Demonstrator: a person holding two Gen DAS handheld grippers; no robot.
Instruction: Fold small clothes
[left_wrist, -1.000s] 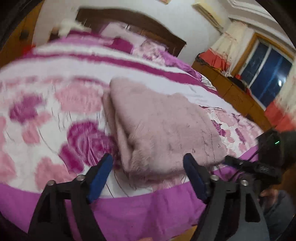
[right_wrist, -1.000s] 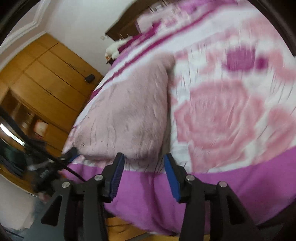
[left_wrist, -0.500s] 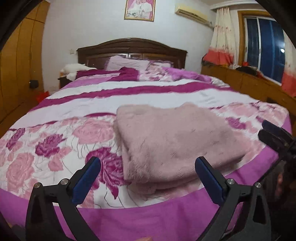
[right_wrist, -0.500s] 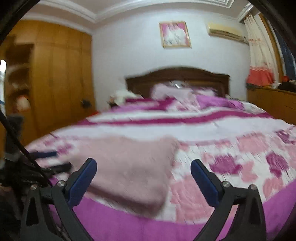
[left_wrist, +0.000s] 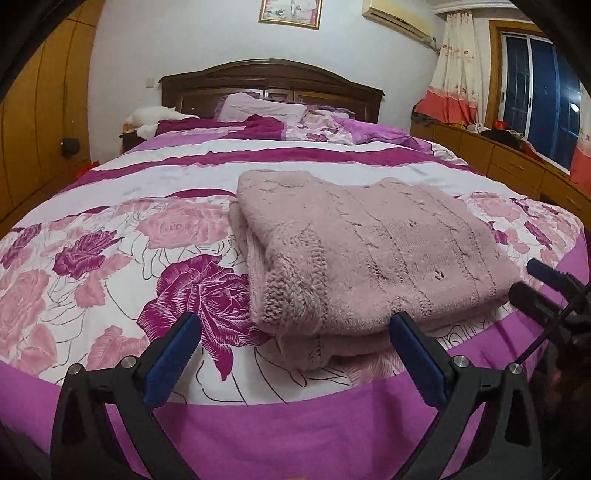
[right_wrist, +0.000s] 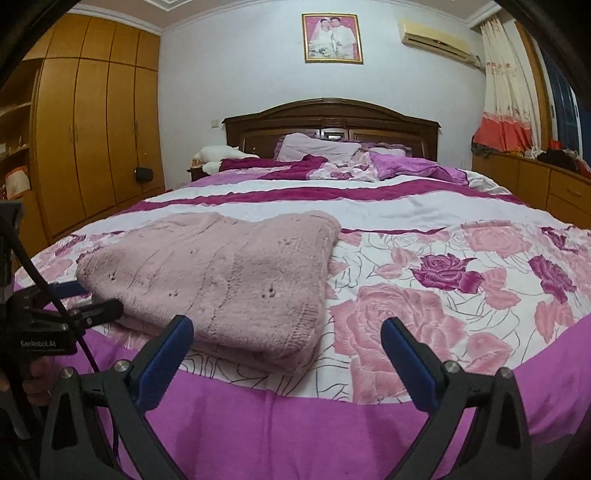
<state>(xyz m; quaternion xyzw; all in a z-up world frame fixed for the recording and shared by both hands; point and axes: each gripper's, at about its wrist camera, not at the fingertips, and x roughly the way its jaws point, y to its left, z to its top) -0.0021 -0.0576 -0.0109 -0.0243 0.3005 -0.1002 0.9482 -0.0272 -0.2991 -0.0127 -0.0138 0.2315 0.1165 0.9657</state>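
Both low at the foot of the bed (left_wrist: 110, 192), facing the headboard (right_wrist: 332, 114). Left view close before the sweater (left_wrist: 369, 251), right view further right. Shared: sweater, bedspread, headboard, wall picture (right_wrist: 331, 38).

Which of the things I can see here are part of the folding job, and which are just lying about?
Part of the job:
- folded pink sweater
- left gripper, open
- right gripper, open

Just lying about:
- pillow
- white soft toy
- framed photo
- wardrobe

Only the folded pink sweater (left_wrist: 369, 254) interrupts the flat floral bedspread (left_wrist: 122, 236).
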